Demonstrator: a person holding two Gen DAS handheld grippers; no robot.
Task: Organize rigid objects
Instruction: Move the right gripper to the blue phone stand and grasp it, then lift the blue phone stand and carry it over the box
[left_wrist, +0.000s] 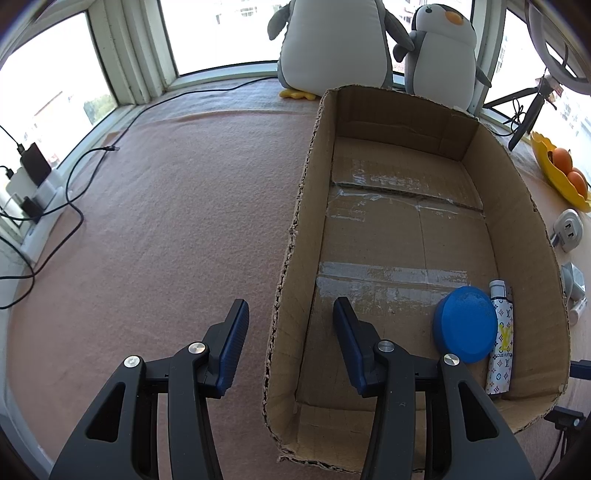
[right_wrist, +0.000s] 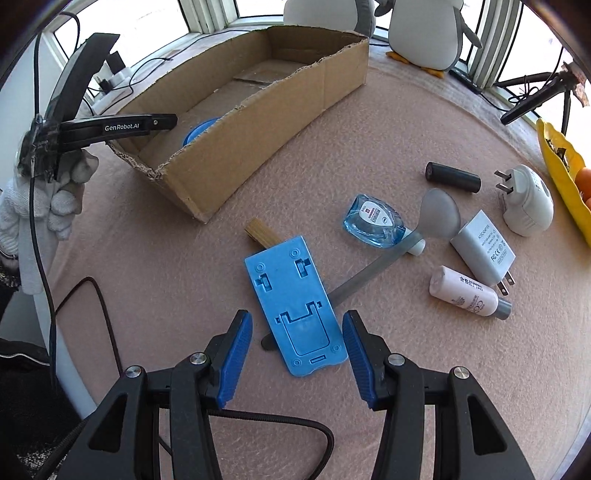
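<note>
Cardboard box (left_wrist: 517, 221) stands on the pink-covered counter (left_wrist: 166, 203), open at the top. In its near right corner lie a blue round lid (left_wrist: 465, 325) and, touching it on the right, a patterned bottle (left_wrist: 500, 339) along the right wall.

My left tool (left_wrist: 290, 305) hangs over the near left wall of the box, one finger outside and one inside. The jaws stand apart and the pads do not press on the cardboard.

My right tool (right_wrist: 297, 317) points steeply down at a blue phone stand (right_wrist: 295, 295), which lies flat on the counter to the right of the box. The jaws are wide, one pad on either side of the near end of the stand, and nothing is gripped.

The stand lies across the handle of a grey spoon (right_wrist: 439, 214) and over one end of a small wooden block (right_wrist: 260, 230).

Farther right on the counter:
- a clear blue case (right_wrist: 373, 221), touching the spoon
- a black cylinder (right_wrist: 452, 177)
- a white charger (right_wrist: 484, 251)
- a white plug adapter (right_wrist: 528, 203)
- a white tube (right_wrist: 465, 291) nearest to me

Two plush penguins (left_wrist: 332, 44) sit at the far edge by the window.
</note>
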